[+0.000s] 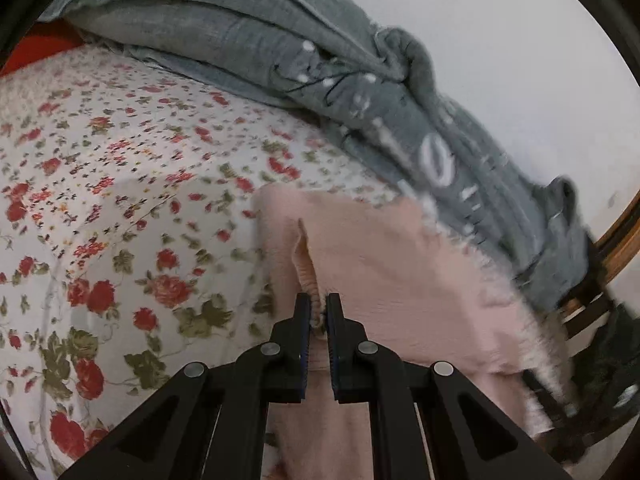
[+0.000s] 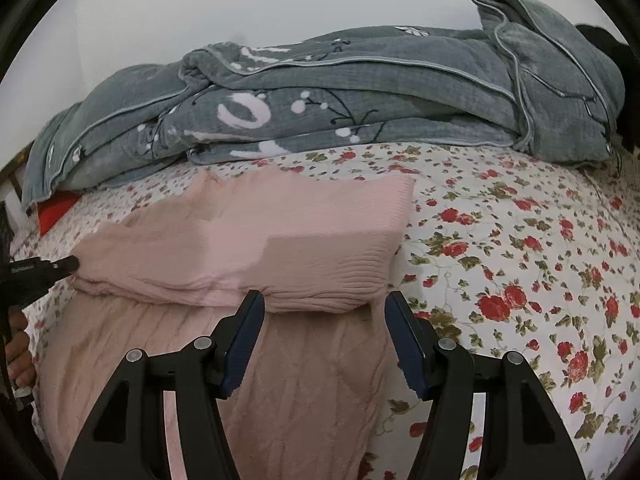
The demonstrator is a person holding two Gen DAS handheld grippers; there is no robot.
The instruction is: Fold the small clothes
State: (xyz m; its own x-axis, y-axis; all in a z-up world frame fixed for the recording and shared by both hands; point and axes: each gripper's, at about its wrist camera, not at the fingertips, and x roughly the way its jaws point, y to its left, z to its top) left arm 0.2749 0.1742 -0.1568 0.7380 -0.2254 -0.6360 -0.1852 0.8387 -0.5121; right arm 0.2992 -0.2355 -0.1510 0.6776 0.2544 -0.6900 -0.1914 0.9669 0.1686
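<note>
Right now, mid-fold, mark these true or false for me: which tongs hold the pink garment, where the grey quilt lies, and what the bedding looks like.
1. The left tongs are shut on the pink garment. True: a pinch of its edge sits between the fingers.
2. The right tongs are also clamped on cloth. False: they stand open, with the folded edge of the garment just ahead and nothing gripped.
3. The grey quilt lies bunched at the far side of the bed, by the wall. True.
4. The floral sheet is plain blue. False: it is white with red flowers.
5. The pink garment lies on top of the grey quilt. False: it lies on the floral sheet, nearer than the quilt.
</note>
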